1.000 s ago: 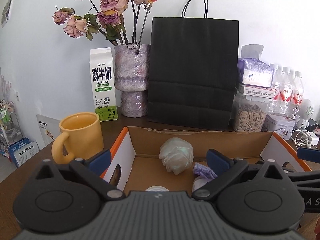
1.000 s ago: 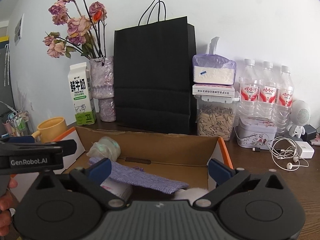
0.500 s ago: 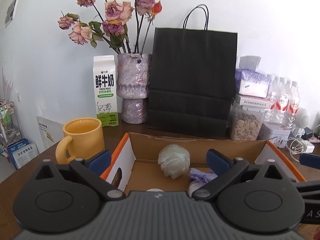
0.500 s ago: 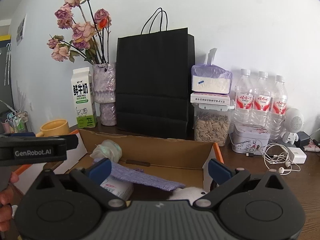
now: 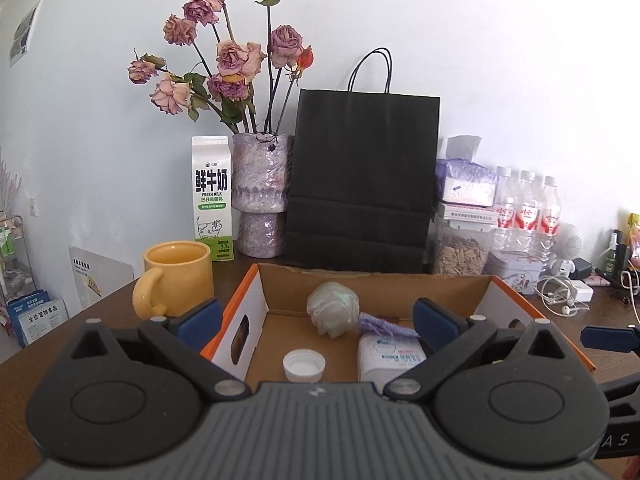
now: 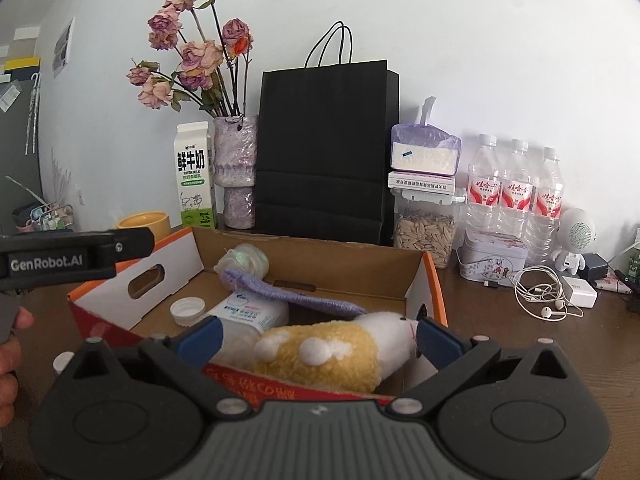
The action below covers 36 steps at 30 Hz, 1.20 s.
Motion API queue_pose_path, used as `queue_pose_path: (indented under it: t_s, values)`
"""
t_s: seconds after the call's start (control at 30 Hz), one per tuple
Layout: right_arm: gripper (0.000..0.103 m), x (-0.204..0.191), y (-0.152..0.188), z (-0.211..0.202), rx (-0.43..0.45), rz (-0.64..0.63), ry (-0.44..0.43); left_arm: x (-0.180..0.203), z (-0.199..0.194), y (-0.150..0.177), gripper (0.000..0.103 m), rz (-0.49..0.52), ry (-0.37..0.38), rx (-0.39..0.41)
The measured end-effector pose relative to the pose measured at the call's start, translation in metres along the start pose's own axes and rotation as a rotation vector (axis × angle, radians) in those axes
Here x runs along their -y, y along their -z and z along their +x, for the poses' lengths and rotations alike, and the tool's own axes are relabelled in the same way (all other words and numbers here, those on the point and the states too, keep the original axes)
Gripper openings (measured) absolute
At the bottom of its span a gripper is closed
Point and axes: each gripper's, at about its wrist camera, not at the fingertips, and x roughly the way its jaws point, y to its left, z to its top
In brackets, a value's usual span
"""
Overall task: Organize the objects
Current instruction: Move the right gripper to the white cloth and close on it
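White wall backs a dark wooden table (image 6: 500, 344) crowded along its far edge, where a black paper bag (image 5: 362, 176) stands straight ahead of both grippers. Below and just ahead of them sits an open cardboard box (image 5: 376, 286). Left gripper (image 5: 316, 322) hangs over the box's near end, jaws spread wide and empty. Right gripper (image 6: 318, 338) is likewise wide open, holding nothing, with a yellow-and-white plush toy (image 6: 332, 354) lying in the box between its blue fingertips, whether touching them I cannot tell. Beyond it lie a purple cloth (image 6: 292, 298), a white packet (image 5: 390, 360), a pale mesh ball (image 5: 333, 314) and a white cap (image 5: 303, 365). Left of the left gripper stands a yellow mug (image 5: 176, 278).
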Motion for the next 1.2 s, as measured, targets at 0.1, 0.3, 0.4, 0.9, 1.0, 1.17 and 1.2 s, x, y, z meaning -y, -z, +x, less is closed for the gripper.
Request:
queue_pose_path:
  t_s: [0.1, 0.3, 0.4, 0.9, 1.0, 1.17, 1.2]
  values:
    - [0.103, 0.0, 0.005, -0.011, 0.003, 0.009, -0.012, -0.001, -0.007, 0.009, 0.103, 0.008, 0.013, -0.015]
    - [0.103, -0.002, 0.013, -0.026, -0.008, 0.019, -0.041, -0.008, -0.02, 0.021, 0.103, 0.015, 0.049, -0.038]
    - [0.103, -0.003, 0.018, -0.034, -0.015, 0.023, -0.057, -0.011, -0.024, 0.026, 0.103, 0.023, 0.066, -0.054]
    - [0.103, -0.009, 0.035, -0.039, -0.105, 0.048, -0.084, -0.034, -0.041, 0.059, 0.103, 0.069, 0.108, -0.147]
    - [0.103, -0.011, 0.037, -0.033, -0.129, 0.048, -0.086, -0.038, -0.038, 0.062, 0.103, 0.059, 0.11, -0.176]
    - [0.096, -0.011, 0.042, -0.023, -0.166, 0.06, -0.071, -0.039, -0.038, 0.063, 0.103, 0.055, 0.126, -0.19]
    - [0.095, -0.01, 0.043, -0.021, -0.174, 0.063, -0.072, -0.038, -0.037, 0.063, 0.103, 0.056, 0.129, -0.196]
